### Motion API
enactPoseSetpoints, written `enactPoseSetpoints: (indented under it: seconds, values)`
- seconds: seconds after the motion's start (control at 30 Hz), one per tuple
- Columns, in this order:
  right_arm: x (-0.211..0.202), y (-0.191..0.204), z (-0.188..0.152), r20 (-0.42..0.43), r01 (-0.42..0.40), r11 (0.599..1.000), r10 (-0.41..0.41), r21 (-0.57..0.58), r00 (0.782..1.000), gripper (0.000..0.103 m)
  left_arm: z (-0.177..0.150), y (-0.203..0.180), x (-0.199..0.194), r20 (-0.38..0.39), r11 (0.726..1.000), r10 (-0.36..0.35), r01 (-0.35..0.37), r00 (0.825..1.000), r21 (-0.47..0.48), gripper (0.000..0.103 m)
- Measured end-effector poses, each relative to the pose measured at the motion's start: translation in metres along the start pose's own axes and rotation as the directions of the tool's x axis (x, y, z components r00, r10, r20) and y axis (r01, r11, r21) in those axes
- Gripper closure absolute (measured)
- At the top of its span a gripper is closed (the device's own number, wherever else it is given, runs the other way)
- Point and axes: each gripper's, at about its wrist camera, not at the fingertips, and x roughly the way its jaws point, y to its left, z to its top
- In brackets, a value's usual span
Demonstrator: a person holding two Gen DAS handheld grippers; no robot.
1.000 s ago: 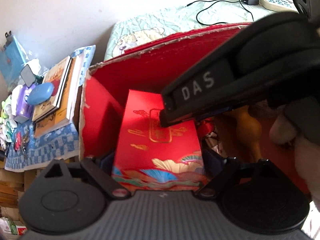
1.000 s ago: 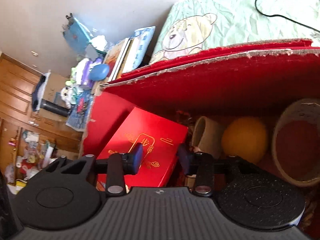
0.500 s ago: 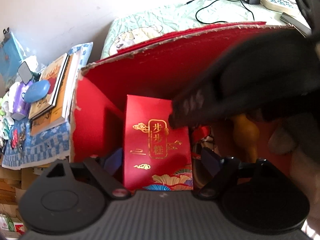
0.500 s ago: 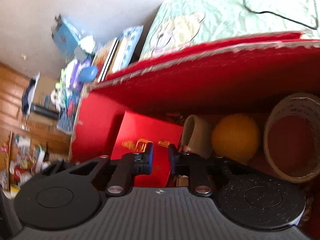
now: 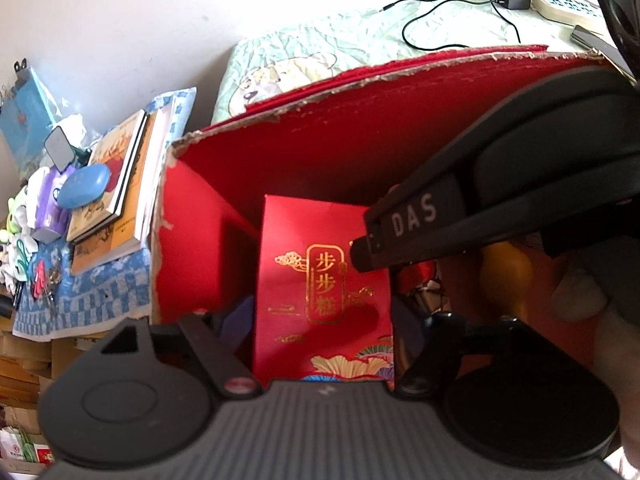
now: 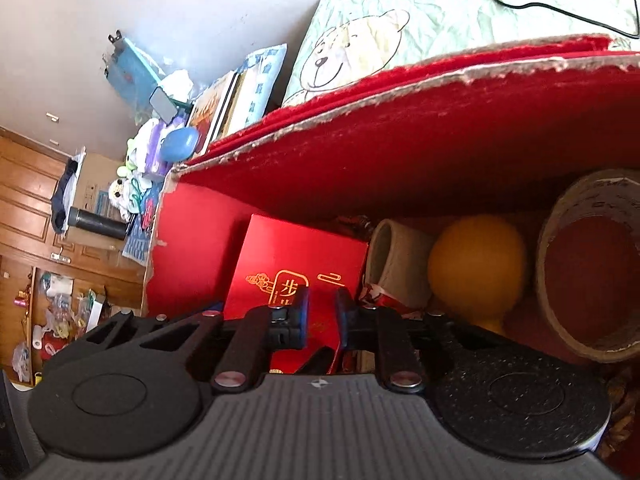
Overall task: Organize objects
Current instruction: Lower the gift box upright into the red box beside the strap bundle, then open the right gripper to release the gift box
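Bed (image 5: 352, 44) with pale green bear-print sheet fills the background, black cable (image 5: 444, 20) and charger lying on it. In front of it a big red cardboard storage box (image 5: 320, 152), open at the top, torn edges, red inside.

Inside the storage box, left part: red gift box (image 5: 320, 280) with gold characters and fan pattern, lying flat, long side running front to back, just beside the left inner wall. Right of it, in the right wrist view: large tape roll (image 6: 588, 268) at far right, orange ball-shaped thing (image 6: 476, 272) between it and a smaller whitish roll (image 6: 396, 264), which is just beside the gift box edge. Small red wrapped stuff near the rolls, can't tell what.

Left of the storage box: stack of books (image 5: 116, 184) on a blue checked cloth (image 5: 80, 300), blue oval case (image 5: 84, 186) on top of the books, clutter beyond.

Left gripper (image 5: 324, 320): jaws spread wide, one finger on each side of the gift box near end; contact with the box sides can't be told. Right gripper (image 6: 322, 312): jaws nearly together with a narrow gap, nothing between them, hovering over the gift box top near its right side. Its black body marked "DAS" crosses the left wrist view above the gift box, tip near the gold label. A gloved hand (image 5: 580, 292) shows at the right edge.
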Motion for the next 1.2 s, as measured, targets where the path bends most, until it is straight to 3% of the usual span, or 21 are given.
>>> enactPoseSetpoints:
  seconds: [0.17, 0.4, 0.63, 0.77, 1.2]
  values:
    - [-0.001, 0.001, 0.000, 0.018, 0.027, 1.000, -0.027, 0.009, 0.999, 0.083, 0.001, 0.003, -0.002, -0.003, 1.000, -0.016, 0.016, 1.000, -0.010, 0.030]
    - [-0.009, 0.013, -0.002, 0.070, 0.150, 0.988, -0.146, -0.049, 0.987, 0.081, 0.004, 0.013, -0.002, 0.000, 0.999, -0.036, 0.036, 0.999, -0.034, 0.027]
    - [-0.017, 0.015, -0.006, 0.108, 0.261, 0.963, -0.253, -0.072, 0.962, 0.081, 0.000, 0.013, -0.004, 0.004, 0.998, -0.042, 0.042, 0.999, -0.046, 0.029]
    - [-0.022, 0.012, -0.014, 0.138, 0.309, 0.949, -0.298, -0.065, 0.944, 0.076, 0.000, 0.011, -0.007, 0.001, 0.998, -0.043, 0.043, 0.999, -0.053, 0.030]
    - [-0.042, 0.004, -0.039, 0.212, 0.385, 0.922, -0.368, -0.040, 0.905, 0.074, -0.005, 0.009, -0.021, 0.010, 0.996, -0.055, 0.055, 0.998, -0.076, 0.035]
